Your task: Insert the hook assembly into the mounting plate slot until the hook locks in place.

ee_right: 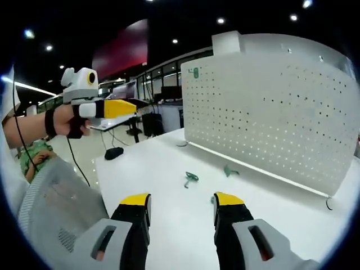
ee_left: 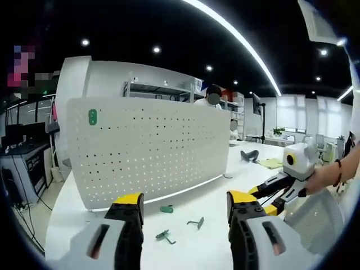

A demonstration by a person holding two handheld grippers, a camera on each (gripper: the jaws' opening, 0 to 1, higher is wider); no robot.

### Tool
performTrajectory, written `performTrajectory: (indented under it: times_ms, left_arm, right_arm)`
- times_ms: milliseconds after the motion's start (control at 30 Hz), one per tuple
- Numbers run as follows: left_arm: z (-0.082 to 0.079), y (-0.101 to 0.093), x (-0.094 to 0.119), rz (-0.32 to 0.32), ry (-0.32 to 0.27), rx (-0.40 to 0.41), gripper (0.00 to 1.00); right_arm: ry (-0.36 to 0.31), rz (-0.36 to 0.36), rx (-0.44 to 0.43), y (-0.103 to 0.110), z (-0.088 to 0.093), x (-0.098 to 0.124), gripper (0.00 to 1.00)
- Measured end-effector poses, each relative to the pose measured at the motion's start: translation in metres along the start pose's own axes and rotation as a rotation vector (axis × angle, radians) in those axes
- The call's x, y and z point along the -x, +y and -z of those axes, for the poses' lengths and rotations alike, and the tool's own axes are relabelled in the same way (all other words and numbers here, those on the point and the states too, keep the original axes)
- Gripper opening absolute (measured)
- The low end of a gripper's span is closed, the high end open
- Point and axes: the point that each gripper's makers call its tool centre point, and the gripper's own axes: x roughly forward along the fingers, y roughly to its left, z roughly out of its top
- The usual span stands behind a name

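Two tools are held up over the white worktop (ee_left: pixel 67 225), and both have their jaws wide apart with nothing in them. The left tool (ee_left: pixel 185 207) points at the white board full of holes (ee_left: pixel 149 149), which stands upright on the worktop. Three small green hooks (ee_left: pixel 166 209) (ee_left: pixel 164 236) (ee_left: pixel 197 223) lie loose on the worktop just in front of the board. The right tool (ee_right: pixel 181 202) also faces the board. A hand (ee_right: pixel 66 121) holds the left tool up high, level with the board's top.
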Motion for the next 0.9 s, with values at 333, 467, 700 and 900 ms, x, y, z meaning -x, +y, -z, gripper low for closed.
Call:
performTrajectory:
  times_ms: [333,467,700,900]
  left_arm:
    - [0.016,-0.012,0.010,0.013,0.016,0.037,0.64]
    - [0.020,-0.016,0.014,0.020,0.023,0.037,0.65]
    - [0.022,-0.016,0.018,0.018,0.012,0.062,0.65]
    - [0.028,-0.015,0.020,0.027,0.021,0.062,0.66]
  right_arm:
    - [0.010,-0.010,0.013,0.001,-0.002,-0.008,0.44]
    - [0.024,-0.017,0.020,0.002,0.001,-0.011,0.44]
    - [0.048,-0.013,0.022,0.003,0.006,-0.016,0.44]
    - [0.058,-0.015,0.021,0.003,0.006,-0.023,0.43]
